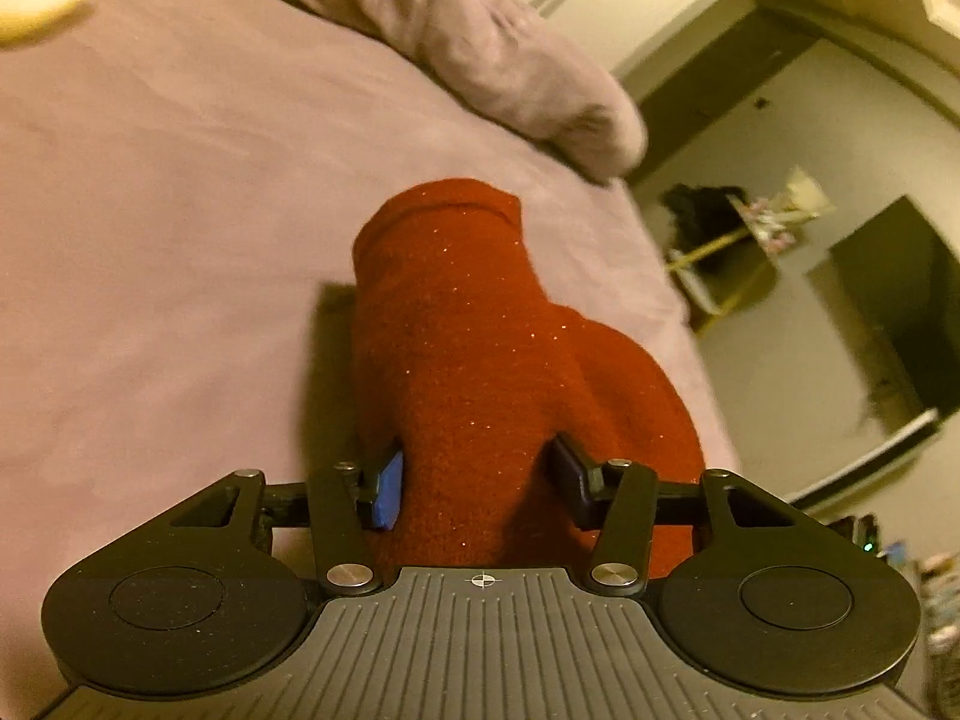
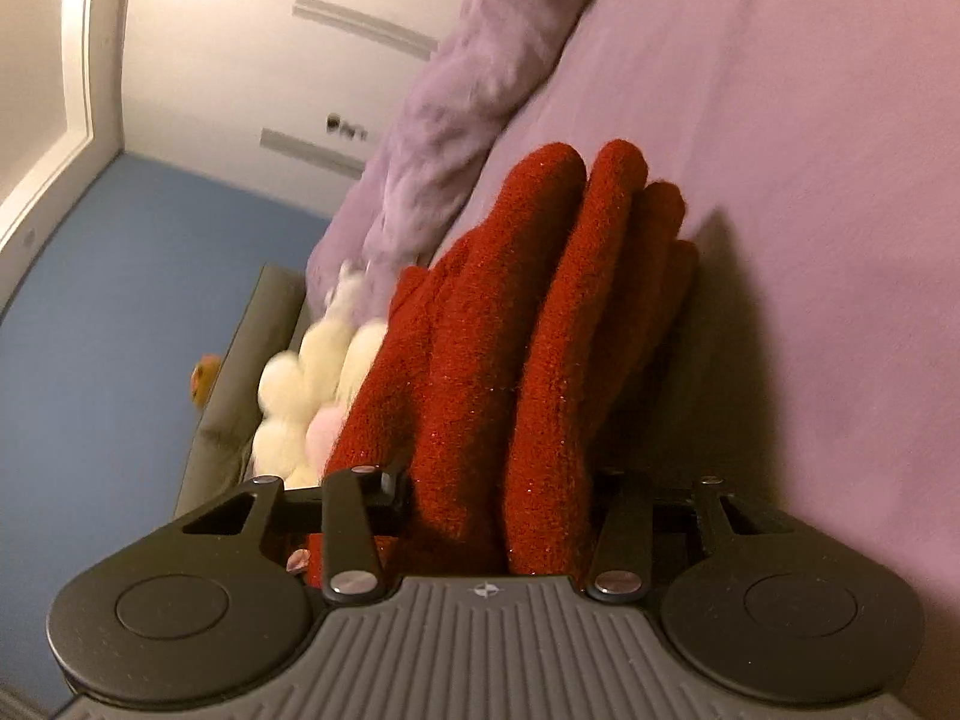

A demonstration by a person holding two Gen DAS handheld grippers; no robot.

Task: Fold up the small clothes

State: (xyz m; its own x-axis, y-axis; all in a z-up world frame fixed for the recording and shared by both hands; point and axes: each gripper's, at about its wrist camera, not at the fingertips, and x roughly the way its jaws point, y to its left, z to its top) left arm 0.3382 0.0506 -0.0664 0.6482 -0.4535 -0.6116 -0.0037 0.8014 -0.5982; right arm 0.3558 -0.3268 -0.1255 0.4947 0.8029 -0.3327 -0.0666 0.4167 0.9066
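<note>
no writing or label shows on anything here. the left gripper [image 1: 477, 477] has its jaws drawn in against a red knit glove [image 1: 474, 330] and pinches the cuff end, while the right gripper [image 2: 501, 495] grips the same glove [image 2: 540, 300] at the finger end, its jaws pressed into the wool. the glove hangs between them just over the lilac bedsheet [image 1: 150, 240], both tools angled low toward the bed with a fuzzy lilac blanket [image 1: 480, 42] beyond.
</note>
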